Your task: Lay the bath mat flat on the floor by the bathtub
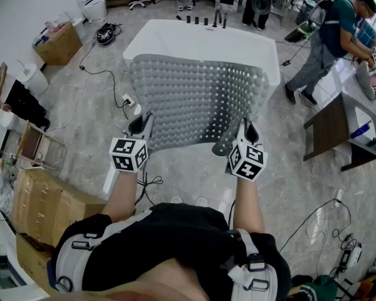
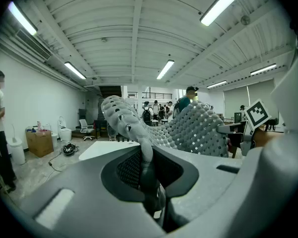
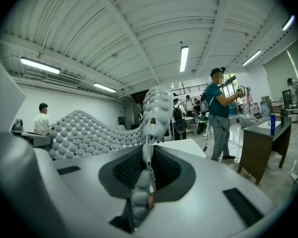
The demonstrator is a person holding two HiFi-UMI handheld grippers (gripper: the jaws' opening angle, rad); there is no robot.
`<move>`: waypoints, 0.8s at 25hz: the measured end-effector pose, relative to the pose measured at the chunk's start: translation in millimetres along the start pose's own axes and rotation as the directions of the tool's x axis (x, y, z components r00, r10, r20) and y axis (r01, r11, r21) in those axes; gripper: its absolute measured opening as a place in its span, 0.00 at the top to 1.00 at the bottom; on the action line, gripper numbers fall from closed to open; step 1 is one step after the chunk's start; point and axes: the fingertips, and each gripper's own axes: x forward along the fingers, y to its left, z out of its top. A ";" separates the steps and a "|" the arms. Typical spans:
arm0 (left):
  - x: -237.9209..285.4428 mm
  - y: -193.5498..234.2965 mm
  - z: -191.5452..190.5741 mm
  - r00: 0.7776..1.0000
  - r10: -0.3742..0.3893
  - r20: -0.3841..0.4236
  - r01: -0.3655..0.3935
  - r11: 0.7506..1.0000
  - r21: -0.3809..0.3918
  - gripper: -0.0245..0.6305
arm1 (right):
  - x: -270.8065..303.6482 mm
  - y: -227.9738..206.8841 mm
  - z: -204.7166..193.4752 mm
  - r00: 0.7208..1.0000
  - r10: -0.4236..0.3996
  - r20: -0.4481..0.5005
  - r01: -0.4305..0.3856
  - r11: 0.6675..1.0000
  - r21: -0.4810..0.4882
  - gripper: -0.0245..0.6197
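A grey bath mat point(image 1: 197, 102) with rows of bumps and small holes hangs spread in the air between my two grippers, over the floor in front of the white bathtub point(image 1: 200, 42). My left gripper point(image 1: 141, 127) is shut on the mat's near left corner, and the mat's edge point(image 2: 144, 152) runs pinched between its jaws. My right gripper point(image 1: 243, 132) is shut on the near right corner, with the mat's edge point(image 3: 143, 175) clamped between its jaws. The mat's far part covers much of the tub's front side.
A person point(image 1: 329, 42) stands at the right near a dark table point(image 1: 338, 127). Cables and a power strip point(image 1: 128, 100) lie on the marble floor left of the mat. Cardboard boxes point(image 1: 44, 202) stand at the left. A white toilet point(image 1: 91, 5) stands far left.
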 end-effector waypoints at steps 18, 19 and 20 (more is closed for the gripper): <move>1.1 33.3 4.4 1.000 -0.011 0.006 0.011 1.000 -0.017 0.89 | 9.3 30.1 -7.7 1.000 -0.006 -0.012 0.006 1.000 0.026 0.89; 0.6 37.4 4.8 1.000 -0.016 0.008 0.016 1.000 -0.012 0.89 | 9.7 34.0 -7.1 1.000 -0.009 -0.008 0.009 1.000 0.025 0.89; 0.3 41.5 5.0 1.000 -0.023 0.011 0.023 1.000 -0.010 0.89 | 9.8 37.5 -6.9 1.000 -0.013 -0.005 0.013 1.000 0.024 0.89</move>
